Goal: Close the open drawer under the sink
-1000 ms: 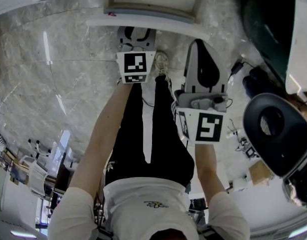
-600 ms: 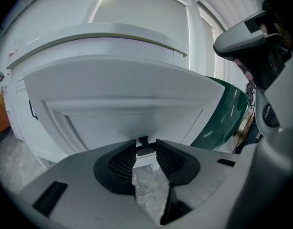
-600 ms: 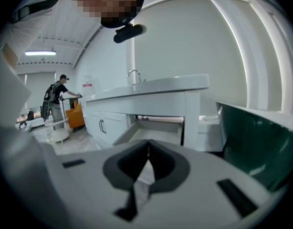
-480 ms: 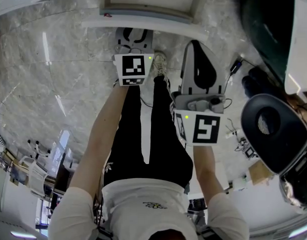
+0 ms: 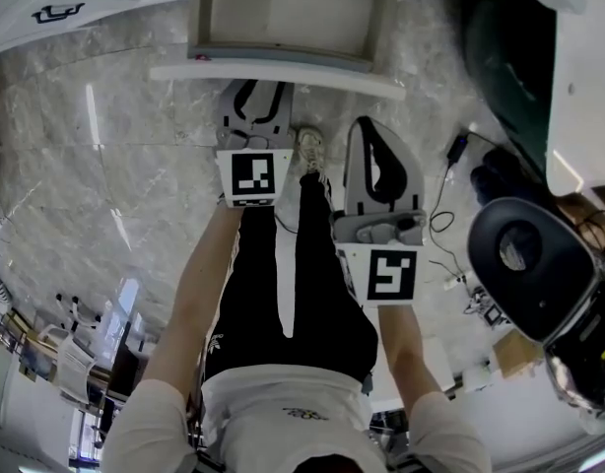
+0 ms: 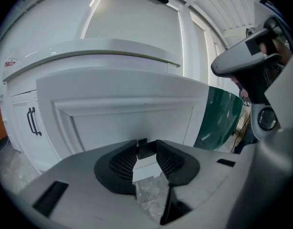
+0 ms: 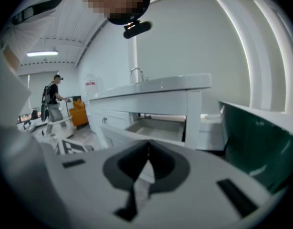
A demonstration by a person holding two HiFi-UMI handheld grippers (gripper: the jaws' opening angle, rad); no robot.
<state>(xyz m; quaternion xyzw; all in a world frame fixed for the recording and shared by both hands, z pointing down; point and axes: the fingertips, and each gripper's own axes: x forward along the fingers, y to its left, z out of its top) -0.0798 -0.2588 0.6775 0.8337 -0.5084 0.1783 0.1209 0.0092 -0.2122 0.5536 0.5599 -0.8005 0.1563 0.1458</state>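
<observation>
One drawer (image 5: pixel 283 70) stands open; the left gripper (image 5: pixel 255 87) (jaws just closing) pinches its small dark handle (image 6: pixel 146 150), while the right gripper (image 5: pixel 379 126) is pressed together, empty.

Drawer (image 5: pixel 283 18): the rear section is cut off by the top edge of the head view. Left gripper (image 6: pixel 146 144): the jaws have just been closing, and a small dark piece (image 6: pixel 146 150) sits gripped between the tips, too small to confirm as the handle. Distant person (image 7: pixel 52 104): too small for detail. Round black object (image 5: pixel 529 264): cannot be identified
</observation>
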